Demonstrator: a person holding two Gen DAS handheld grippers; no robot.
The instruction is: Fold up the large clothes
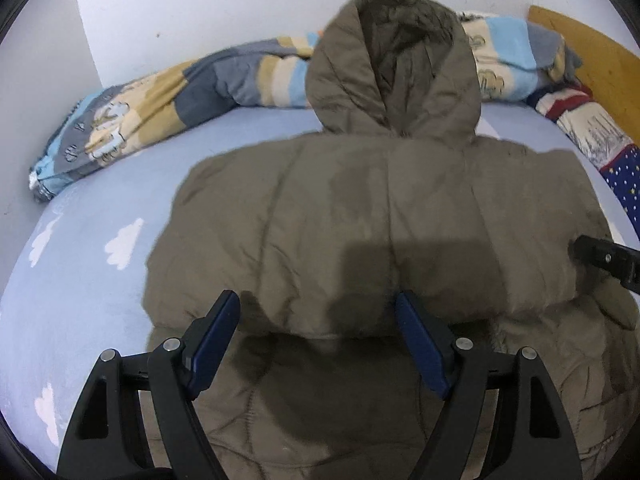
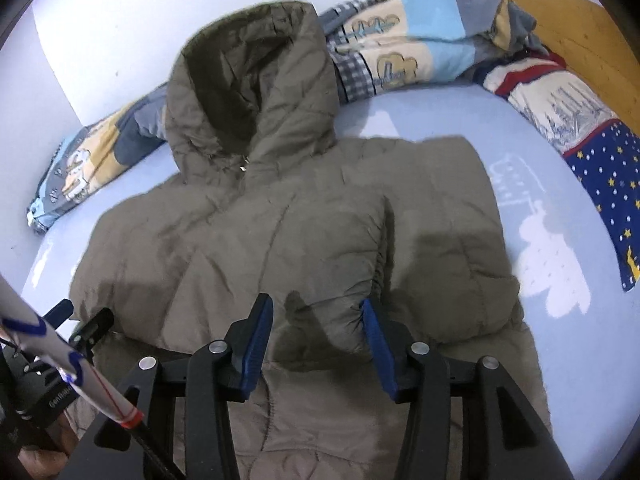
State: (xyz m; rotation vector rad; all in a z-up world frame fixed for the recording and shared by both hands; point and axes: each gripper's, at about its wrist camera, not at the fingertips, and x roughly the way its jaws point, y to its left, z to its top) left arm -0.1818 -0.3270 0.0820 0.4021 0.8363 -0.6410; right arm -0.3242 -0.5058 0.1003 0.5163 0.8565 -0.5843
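Your olive padded jacket (image 1: pixel 360 216) lies flat on the bed (image 1: pixel 92 264), hood (image 1: pixel 396 68) pointing toward the wall and the rolled striped blanket (image 1: pixel 168 96). Both sleeves are folded across the body, meeting near the middle.

Your left hand-held gripper (image 1: pixel 318 314) hovers over the lower edge of the folded sleeves with its 2 blue-padded fingers (image 1: pixel 216 336) spread wide, gripping nothing.

Your right hand-held gripper (image 2: pixel 316 320) is just as wide open; the elastic sleeve cuff (image 2: pixel 370 280) sits between its fingers, close to the right pad (image 2: pixel 380 352), but is not pinched.

A star-patterned pillow (image 2: pixel 600 168) lies at the bed's right side, against the wooden headboard (image 2: pixel 560 28).
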